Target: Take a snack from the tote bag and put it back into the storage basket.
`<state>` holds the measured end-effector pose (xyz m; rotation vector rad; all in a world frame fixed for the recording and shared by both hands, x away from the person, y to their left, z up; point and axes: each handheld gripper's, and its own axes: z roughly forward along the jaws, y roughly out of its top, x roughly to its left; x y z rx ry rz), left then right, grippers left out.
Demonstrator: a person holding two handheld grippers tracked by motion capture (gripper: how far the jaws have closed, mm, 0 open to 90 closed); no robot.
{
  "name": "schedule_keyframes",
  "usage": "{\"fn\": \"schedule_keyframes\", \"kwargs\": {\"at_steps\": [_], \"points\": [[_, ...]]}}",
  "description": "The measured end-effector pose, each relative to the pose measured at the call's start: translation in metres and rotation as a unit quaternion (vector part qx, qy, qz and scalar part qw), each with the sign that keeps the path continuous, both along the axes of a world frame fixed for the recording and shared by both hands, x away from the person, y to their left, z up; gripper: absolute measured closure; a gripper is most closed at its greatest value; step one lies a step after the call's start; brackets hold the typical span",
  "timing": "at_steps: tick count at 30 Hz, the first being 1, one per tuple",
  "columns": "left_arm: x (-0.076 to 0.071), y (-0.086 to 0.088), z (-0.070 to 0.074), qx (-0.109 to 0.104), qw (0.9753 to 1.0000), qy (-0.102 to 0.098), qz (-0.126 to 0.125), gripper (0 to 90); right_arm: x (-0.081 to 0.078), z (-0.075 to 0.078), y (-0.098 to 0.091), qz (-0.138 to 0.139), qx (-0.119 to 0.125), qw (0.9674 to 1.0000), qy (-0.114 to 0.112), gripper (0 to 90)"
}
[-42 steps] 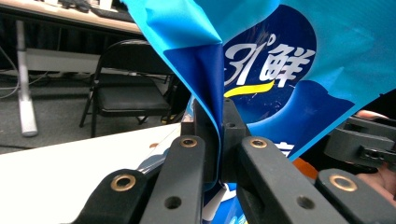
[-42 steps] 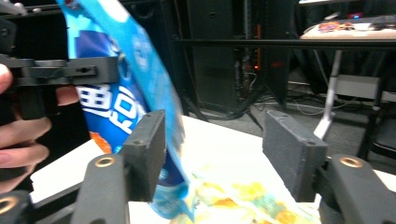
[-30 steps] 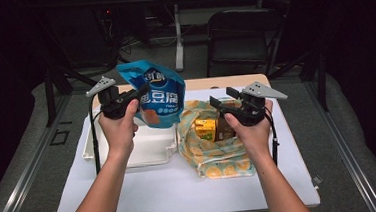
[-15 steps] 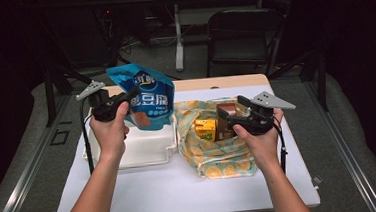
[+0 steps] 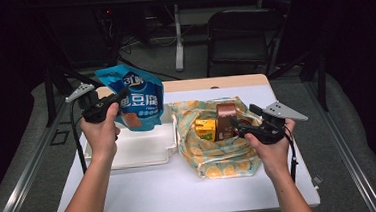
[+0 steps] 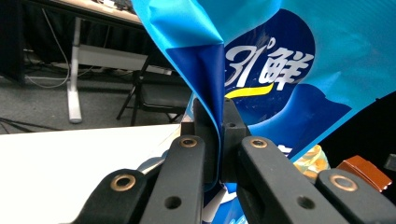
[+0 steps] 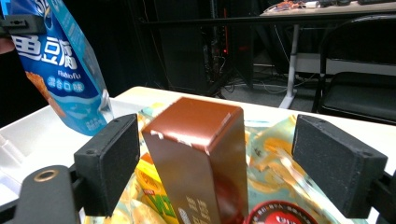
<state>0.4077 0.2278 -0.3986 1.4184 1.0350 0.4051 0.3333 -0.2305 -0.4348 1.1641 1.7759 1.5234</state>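
- The person's right hand (image 5: 271,148) is holding the right gripper (image 5: 238,124) level at the near right edge of the patterned cloth bag (image 5: 220,159), and its jaws are standing wide apart with nothing between the pads (image 7: 110,161).
- In the right gripper view those pads are flanking the brown carton (image 7: 201,158) without touching it, which looks like lining up for a grasp rather than a grip already made.
- The brown carton (image 5: 225,121) is standing upright inside the bag, just beside a yellow box (image 5: 205,128); a round red lid (image 7: 280,213) is lying low in the bag in front of it. The bag's open mouth is keeping these things upright and within reach.
- The white tray (image 5: 134,147) is sitting on the table (image 5: 191,186) just left of the bag, and the part that shows is bare. It appears to be the place where unpacked items are meant to go.
- The left hand (image 5: 100,134) is holding the left gripper (image 5: 123,94) raised above the tray, its jaws closed tight on a folded side edge of the blue snack pouch (image 5: 135,97).
- Pinched by that edge, the pouch (image 6: 280,70) is hanging free in the air, clear of the tray and the bag, likely so it can be lowered without dragging on anything.
- Beyond the table, a dark chair (image 5: 244,42) is standing on the floor.
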Motion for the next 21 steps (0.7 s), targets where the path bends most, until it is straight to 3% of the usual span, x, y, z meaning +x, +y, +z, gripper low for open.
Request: {"fn": "schedule_keyframes", "kwargs": {"at_steps": [13, 21], "points": [[0.008, 0.019, -0.015, -0.019, 0.9995, 0.010, 0.024, 89.9, -0.009, -0.018, -0.011, -0.009, -0.003, 0.9999, 0.013, 14.9], [0.015, 0.029, -0.023, -0.024, 0.9993, 0.011, 0.026, 89.9, -0.011, -0.025, -0.011, -0.011, -0.005, 0.9997, 0.019, 15.2]]}}
